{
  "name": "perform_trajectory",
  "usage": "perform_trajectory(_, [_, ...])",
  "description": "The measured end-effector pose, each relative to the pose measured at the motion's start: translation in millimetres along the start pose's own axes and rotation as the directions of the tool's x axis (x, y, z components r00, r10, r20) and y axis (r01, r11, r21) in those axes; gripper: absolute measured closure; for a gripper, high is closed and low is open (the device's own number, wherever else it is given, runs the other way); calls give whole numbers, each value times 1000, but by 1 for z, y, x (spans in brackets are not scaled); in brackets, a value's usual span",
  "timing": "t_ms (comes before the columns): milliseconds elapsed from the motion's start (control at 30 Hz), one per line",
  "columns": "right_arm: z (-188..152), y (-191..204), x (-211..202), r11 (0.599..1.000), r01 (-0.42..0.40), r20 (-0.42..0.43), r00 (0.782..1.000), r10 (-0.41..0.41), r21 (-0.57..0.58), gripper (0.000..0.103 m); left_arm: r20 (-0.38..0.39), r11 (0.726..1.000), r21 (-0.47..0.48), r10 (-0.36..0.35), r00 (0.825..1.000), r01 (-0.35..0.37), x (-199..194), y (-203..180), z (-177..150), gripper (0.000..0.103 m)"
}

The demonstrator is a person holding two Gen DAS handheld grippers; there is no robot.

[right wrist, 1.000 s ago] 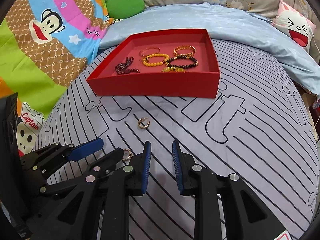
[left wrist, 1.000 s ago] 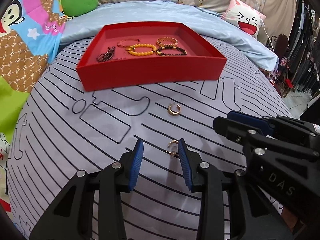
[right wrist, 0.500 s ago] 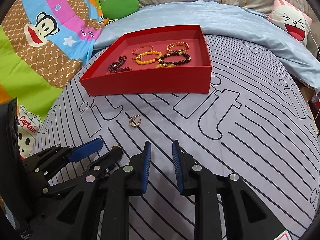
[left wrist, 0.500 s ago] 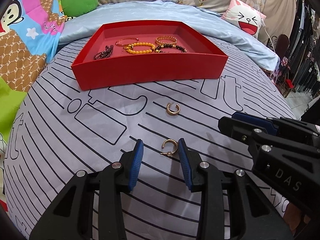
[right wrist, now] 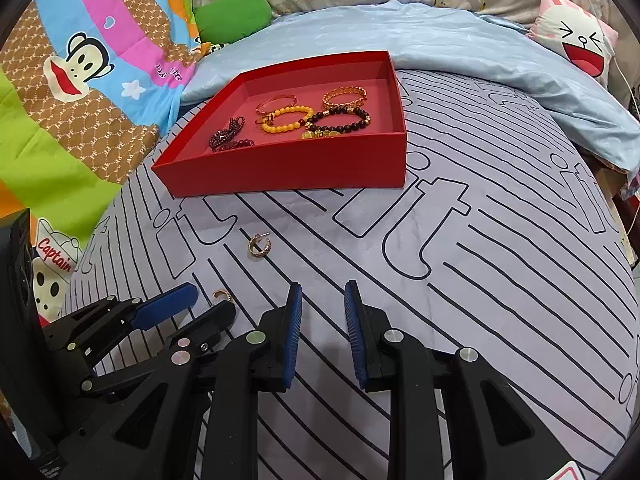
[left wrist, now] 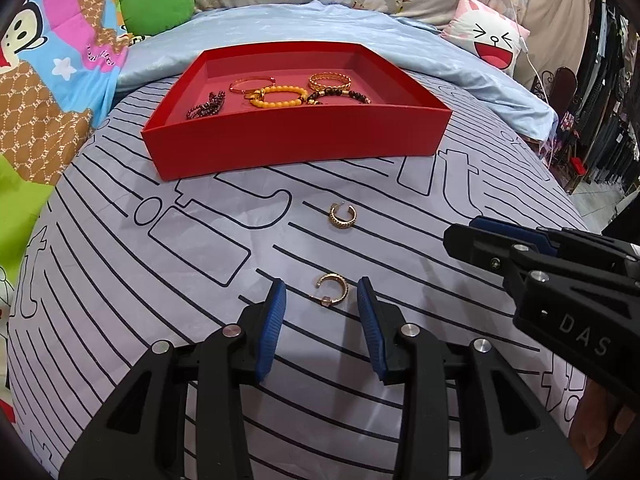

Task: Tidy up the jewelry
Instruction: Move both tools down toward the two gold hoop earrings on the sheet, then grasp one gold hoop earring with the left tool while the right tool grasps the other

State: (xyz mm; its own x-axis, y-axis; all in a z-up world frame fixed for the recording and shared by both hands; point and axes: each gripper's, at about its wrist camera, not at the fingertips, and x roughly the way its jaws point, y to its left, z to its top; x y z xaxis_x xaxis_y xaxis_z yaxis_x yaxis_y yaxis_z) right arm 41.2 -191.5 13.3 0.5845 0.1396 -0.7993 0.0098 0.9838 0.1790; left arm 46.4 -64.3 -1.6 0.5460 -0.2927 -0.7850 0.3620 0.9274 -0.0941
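Observation:
A small gold hoop earring (left wrist: 330, 289) lies on the striped grey bedsheet between the open blue pads of my left gripper (left wrist: 320, 300); the pads do not touch it. It also shows in the right wrist view (right wrist: 222, 295). A second gold earring (left wrist: 342, 216) (right wrist: 260, 245) lies farther ahead on the sheet. A red tray (left wrist: 296, 144) (right wrist: 288, 172) at the back holds several bracelets: gold bangles, a yellow bead one, dark bead ones. My right gripper (right wrist: 322, 304) is open and empty, low over the sheet to the right of the left gripper (right wrist: 192, 312).
A light blue quilt (left wrist: 360, 28) and a white cartoon cushion (left wrist: 488, 36) lie behind the tray. A green cushion (left wrist: 156, 8) and a colourful monkey blanket (right wrist: 80, 80) are at the left. The bed edge drops off at the right.
My left gripper has drawn back a little, so the near earring now sits at the pad tips. The right gripper view has shifted slightly away from the tray. Both stay open.

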Motion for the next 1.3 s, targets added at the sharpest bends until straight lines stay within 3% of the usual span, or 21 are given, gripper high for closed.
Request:
perform_trajectory(200, [0, 3, 1, 1000, -6, -7, 1000, 6, -6, 80, 24, 998, 43, 39, 999, -40, 1, -5, -3, 70])
perform_trajectory(267, [0, 5, 2, 1000, -10, -8, 1000, 10, -11, 80, 29, 997, 51, 54, 998, -55, 1, -4, -4, 82])
perform_trajectory(333, [0, 9, 4, 1000, -12, -10, 1000, 12, -19, 80, 31, 998, 42, 55, 998, -56, 1, 1, -4, 86])
perform_trajectory(867, [18, 46, 45, 994, -36, -37, 999, 33, -102, 80, 38, 995, -23, 98, 994, -97, 0, 37, 1, 86])
perform_trajectory(1300, [22, 54, 55, 990, 10, -11, 1000, -12, -139, 81, 39, 996, -36, 88, 995, -87, 3, 41, 5, 86])
